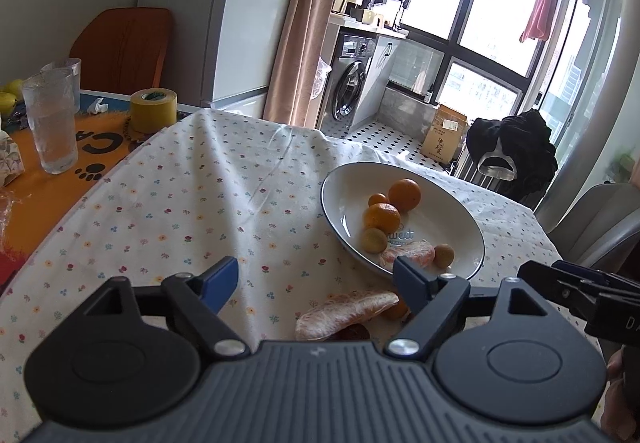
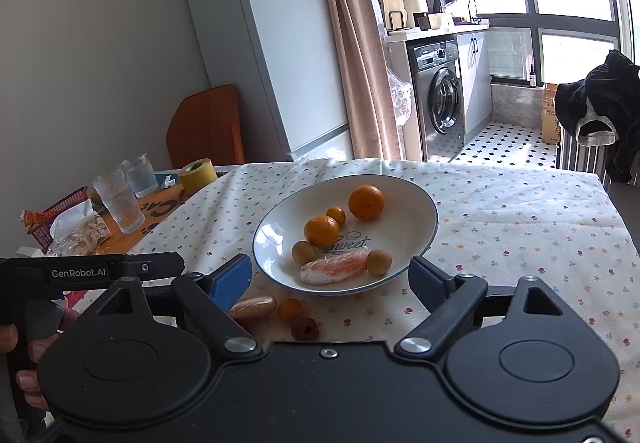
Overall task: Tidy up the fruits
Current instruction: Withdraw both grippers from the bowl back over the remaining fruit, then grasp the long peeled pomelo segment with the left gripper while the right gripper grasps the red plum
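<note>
— Two views; start with the left wrist one. What lies ahead of the left gripper (image 1: 314, 285)?

— Its blue-tipped jaws are spread wide with nothing between them, above the white flower-print tablecloth (image 1: 192, 203). Just past the right fingertip sits the white shallow bowl with a dark rim (image 1: 340, 211). In it: a large orange (image 1: 405, 195), a smaller mandarin (image 1: 381, 218), a tiny orange fruit (image 1: 378, 200), two yellowish-brown round fruits (image 1: 374, 240) and a peeled pink pomelo segment (image 1: 412, 255), partly hidden by the fingertip.

— Anything outside the bowl?

— A second peeled pomelo segment (image 1: 346, 313) on the cloth, near the gripper body, with a small orange fruit (image 1: 397, 310) beside it and something dark red at the housing's edge. Off left stand a clear ribbed tumbler (image 1: 50, 119) and a yellow tape roll (image 1: 153, 110).

— And the right wrist view?

— The right gripper (image 2: 332, 275) is likewise spread and empty, its tips either side of the bowl's near rim. On the cloth, near the left fingertip, lie the loose segment, the small orange fruit and a wrinkled dark red dried fruit (image 2: 305, 329). The left gripper's black arm enters from the left edge, the person's fingers below it.
</note>
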Motion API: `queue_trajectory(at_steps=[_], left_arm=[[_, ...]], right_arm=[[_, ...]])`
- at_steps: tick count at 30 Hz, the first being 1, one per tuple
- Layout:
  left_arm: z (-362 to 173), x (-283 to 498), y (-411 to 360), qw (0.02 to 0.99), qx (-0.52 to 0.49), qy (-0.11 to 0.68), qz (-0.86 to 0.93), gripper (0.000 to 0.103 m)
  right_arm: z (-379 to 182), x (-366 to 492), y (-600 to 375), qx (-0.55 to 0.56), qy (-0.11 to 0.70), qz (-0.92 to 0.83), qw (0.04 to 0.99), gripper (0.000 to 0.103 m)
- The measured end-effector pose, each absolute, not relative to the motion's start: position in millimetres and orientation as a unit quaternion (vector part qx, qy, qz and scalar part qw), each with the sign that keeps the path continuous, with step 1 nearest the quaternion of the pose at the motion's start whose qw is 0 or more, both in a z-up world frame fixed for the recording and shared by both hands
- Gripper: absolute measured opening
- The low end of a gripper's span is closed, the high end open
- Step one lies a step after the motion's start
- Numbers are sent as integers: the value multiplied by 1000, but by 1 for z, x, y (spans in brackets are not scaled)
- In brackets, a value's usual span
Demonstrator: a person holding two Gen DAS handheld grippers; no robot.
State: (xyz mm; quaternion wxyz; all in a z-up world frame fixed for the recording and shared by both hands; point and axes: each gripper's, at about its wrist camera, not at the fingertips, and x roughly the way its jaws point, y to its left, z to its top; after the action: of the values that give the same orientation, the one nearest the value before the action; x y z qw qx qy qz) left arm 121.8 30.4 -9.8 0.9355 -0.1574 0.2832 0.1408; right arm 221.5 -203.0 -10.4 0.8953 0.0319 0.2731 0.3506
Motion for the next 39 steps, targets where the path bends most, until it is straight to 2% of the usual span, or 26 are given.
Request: queue_trajectory(at_steps=[4,9,16,25,34,36,39], left_arm=[[-14,116,29,932,-164,288,145,85],[-16,110,29,931,-168,288,149,85],[-18,107,25,932,-161,284,155,91],[-34,119,20,921,-178,306,164,91],[-41,134,10,916,-182,314,172,91],[-43,138,8,913,-188,315,176,91],[-44,143,6,912,-194,314,180,91]], right_arm=[[-12,215,-202,30,274,353,894,91],[-15,210,-202,30,274,352,894,103],[-25,211,-201,31,286,350,891,103],[-38,218,-201,25,295,356,886,102],[-50,228,-193,20,317,371,872,88],[-53,230,-186,7,323,378,868,80],[-57,234,-179,-2,332,387,860,75]])
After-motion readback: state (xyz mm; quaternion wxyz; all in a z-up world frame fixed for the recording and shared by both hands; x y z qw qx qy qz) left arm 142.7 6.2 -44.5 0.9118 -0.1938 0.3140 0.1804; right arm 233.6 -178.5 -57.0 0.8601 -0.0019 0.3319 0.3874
